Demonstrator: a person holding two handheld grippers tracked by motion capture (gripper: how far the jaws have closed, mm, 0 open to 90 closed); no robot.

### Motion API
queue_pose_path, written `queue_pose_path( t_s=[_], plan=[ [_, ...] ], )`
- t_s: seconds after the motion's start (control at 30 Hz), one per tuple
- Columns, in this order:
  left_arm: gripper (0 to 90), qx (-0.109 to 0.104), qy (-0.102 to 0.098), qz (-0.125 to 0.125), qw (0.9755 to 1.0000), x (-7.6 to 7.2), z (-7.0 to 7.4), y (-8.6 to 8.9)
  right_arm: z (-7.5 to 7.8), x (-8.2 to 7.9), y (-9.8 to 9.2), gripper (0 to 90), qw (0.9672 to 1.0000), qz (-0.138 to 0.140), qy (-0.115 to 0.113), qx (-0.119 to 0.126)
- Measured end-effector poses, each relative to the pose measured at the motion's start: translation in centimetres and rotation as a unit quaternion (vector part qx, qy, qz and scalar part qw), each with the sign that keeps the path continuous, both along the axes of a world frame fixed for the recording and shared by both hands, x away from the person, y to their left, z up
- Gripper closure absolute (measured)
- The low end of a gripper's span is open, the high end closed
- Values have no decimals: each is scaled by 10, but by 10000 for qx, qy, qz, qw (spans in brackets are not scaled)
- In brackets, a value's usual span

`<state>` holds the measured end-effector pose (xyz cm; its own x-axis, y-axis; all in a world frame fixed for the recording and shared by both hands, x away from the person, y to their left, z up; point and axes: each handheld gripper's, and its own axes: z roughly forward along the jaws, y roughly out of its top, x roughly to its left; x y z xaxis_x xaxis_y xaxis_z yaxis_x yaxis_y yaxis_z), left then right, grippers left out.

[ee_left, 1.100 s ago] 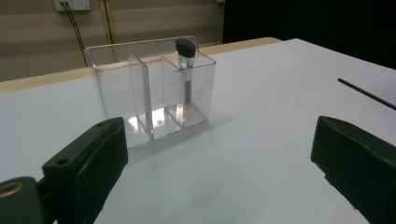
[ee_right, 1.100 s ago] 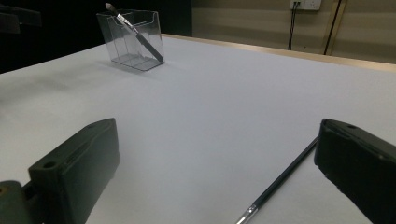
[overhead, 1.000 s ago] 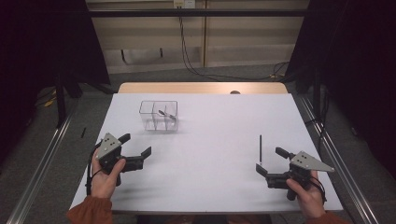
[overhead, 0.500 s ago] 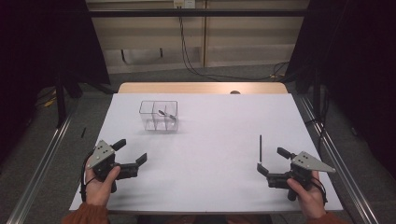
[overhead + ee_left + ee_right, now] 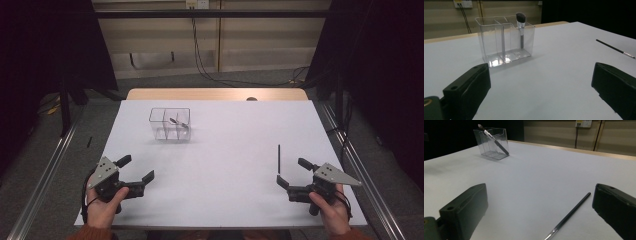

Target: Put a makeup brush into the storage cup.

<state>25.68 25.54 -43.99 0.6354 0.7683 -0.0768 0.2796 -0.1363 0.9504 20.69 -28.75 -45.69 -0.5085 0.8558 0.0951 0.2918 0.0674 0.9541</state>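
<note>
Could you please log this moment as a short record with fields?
surface: white table
organizer: clear, compartmented, far left
in organizer: makeup brush, bristles up, leaning
loose item: thin dark brush, flat, just ahead of right gripper
left gripper: open, holding nothing
right gripper: open, holding nothing

- A clear organizer (image 5: 170,123) is sitting at the worktop's (image 5: 225,150) far left, holding a brush (image 5: 178,123).
- A thin brush (image 5: 278,158) is lying near right, well apart.
</note>
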Motion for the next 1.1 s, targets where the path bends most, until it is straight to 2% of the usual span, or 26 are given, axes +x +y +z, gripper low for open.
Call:
queue_pose_path(
  t_s=[0.17, 0.33, 0.5, 0.57, 0.73, 0.87, 0.93, 1.1],
  plan=[
    [20, -30, 21, -56, 10000, 1, 0, 0, 1, 1, 0, 1, 10000, 45, -39, -40],
    [20, -47, 51, -5, 10000, 1, -1, 1, 3, 3, 2, 1, 10000, 52, -72, -1],
    [21, -20, 41, -10, 10000, 1, -1, 1, 7, 6, 3, 6, 9999, -77, -92, -48],
    [22, -26, 14, -19, 10000, 1, 0, 1, 10, 8, 1, 3, 9998, -99, -165, -30],
    [21, 7, -16, -2, 10000, 3, 1, -1, 15, 18, 0, 14, 9996, -225, -131, -61],
    [21, 104, -13, -30, 9999, 2, 2, -2, 23, 23, 1, 6, 9997, -156, -169, -78],
    [22, 14, -44, -27, 10000, -1, 6, -2, 25, 28, 0, 6, 9996, -166, -196, -116],
    [21, 57, -32, -37, 10000, -1, 3, -2, 29, 42, -2, 9, 9995, -196, -149, -183]
  ],
)
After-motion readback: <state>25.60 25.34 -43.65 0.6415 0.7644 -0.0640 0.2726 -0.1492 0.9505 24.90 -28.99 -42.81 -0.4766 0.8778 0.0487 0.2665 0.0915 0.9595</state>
